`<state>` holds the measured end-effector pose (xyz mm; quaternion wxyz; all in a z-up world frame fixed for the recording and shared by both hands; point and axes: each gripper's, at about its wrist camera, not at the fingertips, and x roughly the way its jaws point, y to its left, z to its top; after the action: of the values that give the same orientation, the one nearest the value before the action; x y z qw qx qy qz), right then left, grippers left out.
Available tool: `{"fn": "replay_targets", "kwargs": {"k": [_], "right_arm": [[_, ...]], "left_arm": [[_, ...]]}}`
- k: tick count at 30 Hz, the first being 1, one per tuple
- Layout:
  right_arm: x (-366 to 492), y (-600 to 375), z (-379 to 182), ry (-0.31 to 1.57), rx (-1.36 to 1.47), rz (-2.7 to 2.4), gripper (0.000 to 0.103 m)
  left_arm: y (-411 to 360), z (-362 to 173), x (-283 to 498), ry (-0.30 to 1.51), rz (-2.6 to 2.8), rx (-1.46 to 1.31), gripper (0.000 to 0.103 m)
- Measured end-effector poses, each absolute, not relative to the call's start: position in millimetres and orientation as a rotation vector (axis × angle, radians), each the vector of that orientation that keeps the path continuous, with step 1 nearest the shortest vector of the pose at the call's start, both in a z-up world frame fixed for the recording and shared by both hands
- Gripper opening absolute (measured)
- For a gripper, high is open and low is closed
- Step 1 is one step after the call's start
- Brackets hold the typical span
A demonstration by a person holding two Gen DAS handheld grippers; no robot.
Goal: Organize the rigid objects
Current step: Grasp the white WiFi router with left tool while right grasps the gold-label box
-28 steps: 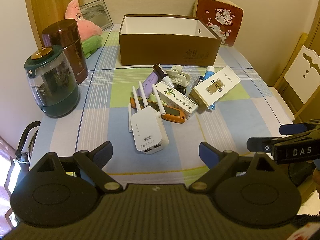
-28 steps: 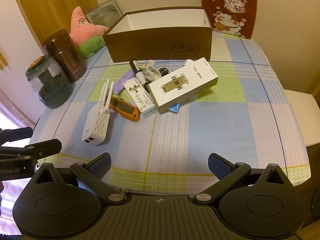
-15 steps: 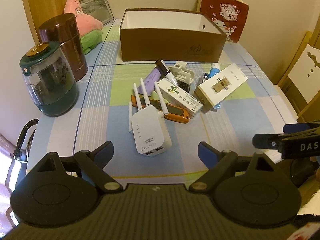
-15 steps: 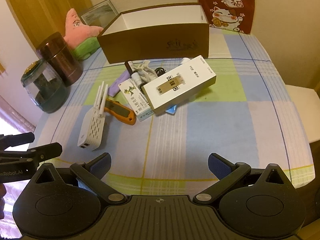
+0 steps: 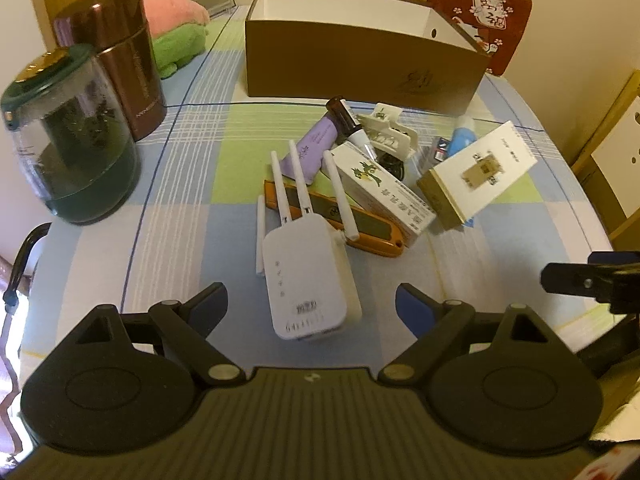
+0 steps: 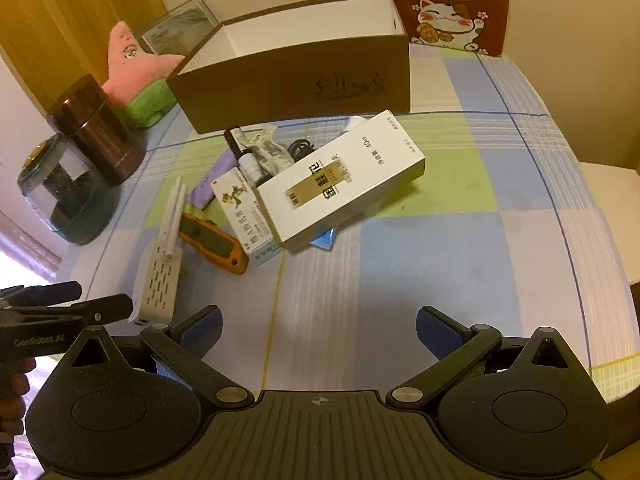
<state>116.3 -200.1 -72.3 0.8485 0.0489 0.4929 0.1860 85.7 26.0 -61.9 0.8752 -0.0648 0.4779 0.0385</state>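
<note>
A white router with antennas (image 5: 307, 280) lies on the checked tablecloth just ahead of my open, empty left gripper (image 5: 312, 304); it also shows in the right wrist view (image 6: 158, 276). Behind it lie an orange utility knife (image 5: 360, 232), a green-print white carton (image 5: 382, 192), a white-and-gold box (image 5: 478, 172), a purple tube (image 5: 310, 152), a small dark bottle (image 5: 344, 118) and a white hair clip (image 5: 390, 136). An open brown box (image 5: 360, 64) stands at the back. My right gripper (image 6: 318, 332) is open and empty, in front of the white-and-gold box (image 6: 340, 184).
A green-based glass kettle (image 5: 68, 140) and a maroon canister (image 5: 116, 56) stand at the left. A pink and green plush (image 5: 172, 20) lies behind them. A chair with a red cat cushion (image 6: 452, 4) is behind the table; another chair (image 5: 612, 152) is at the right.
Both grippers have moved forward toward the pile; the router now sits close between the left fingertips. Nothing was taken hold of.
</note>
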Motion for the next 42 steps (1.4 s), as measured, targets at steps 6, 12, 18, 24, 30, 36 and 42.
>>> {"fn": "replay_targets", "kwargs": {"k": [6,12,18,24,30,36,42], "right_arm": [[136.2,-198.3,-81.6,1.059,0.082,0.381,0.101],[150.3,-197.2,-91.1,1.082,0.076,0.378,0.101],[161.1,-197.1,-96.1,1.101,0.073,0.380,0.101],[168.5,-196.3,-97.8,1.112,0.065,0.384,0.101],[174.4,-196.7,-97.4,1.109,0.059,0.394,0.101],[185.4,-198.8,-91.8,1.056,0.049,0.406,0.101],[207.4,-203.1,-80.4,0.984,0.056,0.409,0.101]], "left_arm": [[32.7,-84.6,107.3,1.049,0.068,-0.163,0.076],[39.1,-102.7,122.4,1.088,0.057,-0.195,0.072],[47.0,-112.1,132.5,1.101,0.042,-0.247,0.065],[47.8,-115.3,138.4,1.099,0.040,-0.255,0.062],[38.3,-112.8,138.2,1.090,0.071,-0.176,0.061],[36.2,-108.2,129.7,1.083,0.122,-0.120,0.060],[43.2,-103.7,122.8,1.071,0.192,-0.107,0.060]]}}
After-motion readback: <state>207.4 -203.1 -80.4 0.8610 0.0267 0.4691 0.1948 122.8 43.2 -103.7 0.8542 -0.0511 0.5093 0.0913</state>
